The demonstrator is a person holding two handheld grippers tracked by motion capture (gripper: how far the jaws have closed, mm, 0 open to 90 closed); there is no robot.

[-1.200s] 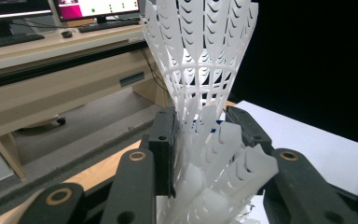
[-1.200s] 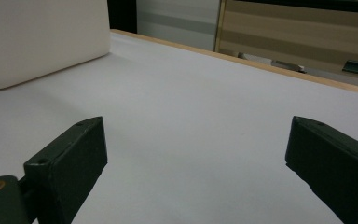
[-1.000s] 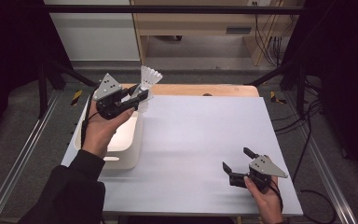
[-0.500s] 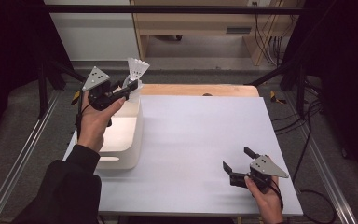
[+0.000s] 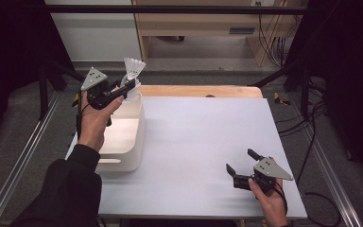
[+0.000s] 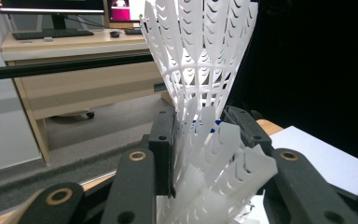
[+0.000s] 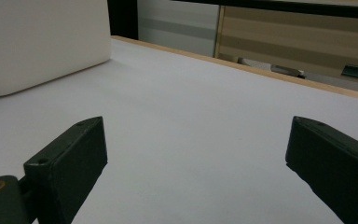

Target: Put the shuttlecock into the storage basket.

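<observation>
The left gripper (image 5: pixel 127 86), clamped on white shuttlecocks (image 5: pixel 133 69), has carried them back from over the bin (image 5: pixel 127 142) toward its far corner, likely to set them down. The right gripper (image 5: pixel 238 166) rests wide open on the table (image 5: pixel 198 142).

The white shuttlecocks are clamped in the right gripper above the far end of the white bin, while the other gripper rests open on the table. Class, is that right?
Not quite: the left gripper clamps the shuttlecocks, as the high view shows. The rest stands, with the right gripper open.

Left gripper (image 5: pixel 131 86) carried shuttlecock (image 5: pixel 134 68) left, beyond bin (image 5: pixel 127 156).
</observation>
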